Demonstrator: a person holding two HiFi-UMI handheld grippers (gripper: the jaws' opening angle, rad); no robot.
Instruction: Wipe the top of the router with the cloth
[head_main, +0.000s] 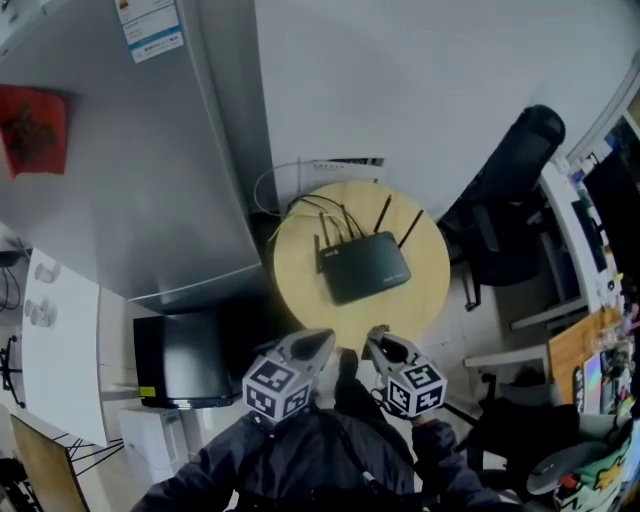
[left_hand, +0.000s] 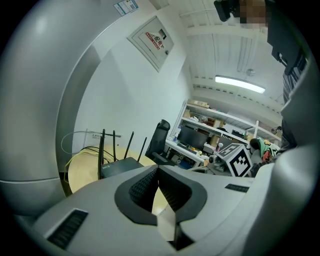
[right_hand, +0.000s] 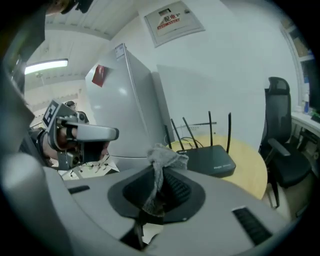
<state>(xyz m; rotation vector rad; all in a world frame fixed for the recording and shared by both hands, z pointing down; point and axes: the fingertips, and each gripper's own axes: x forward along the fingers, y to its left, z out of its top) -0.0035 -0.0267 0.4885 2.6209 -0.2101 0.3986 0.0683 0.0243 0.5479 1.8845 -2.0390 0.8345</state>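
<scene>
Item under inspection: a black router (head_main: 365, 268) lies flat near the middle of a round wooden tabletop (head_main: 432, 262), with its antennas (head_main: 384, 212) raised along its far side and dark cables (head_main: 312, 204) trailing off the far edge toward the wall. The router's top face is uncovered and nothing touches it. Both grippers are held over the near edge of the tabletop, short of the router and side by side. The left gripper (head_main: 324, 341) is to the left of the right gripper (head_main: 376, 338). Left gripper (left_hand: 157, 170): in its own view the jaws are closed tip to tip with nothing between them, and the router (left_hand: 118, 166) is seen beyond them on the tabletop (left_hand: 82, 172). Right gripper (right_hand: 160, 169): in its own view the jaws are clamped on a grey cloth (right_hand: 165, 156). A crumpled tuft of it stands above the jaw tips and a strip hangs down between the pads. The cloth is clear of the router (right_hand: 212, 161), which lies further off on the tabletop (right_hand: 250, 175). The cloth cannot be made out in the head view. Surroundings: a grey refrigerator (head_main: 130, 160) stands just left of the tabletop, and a black office chair (head_main: 512, 200) stands to its right. The person's dark sleeves (head_main: 300, 460) show at the bottom of the head view.
</scene>
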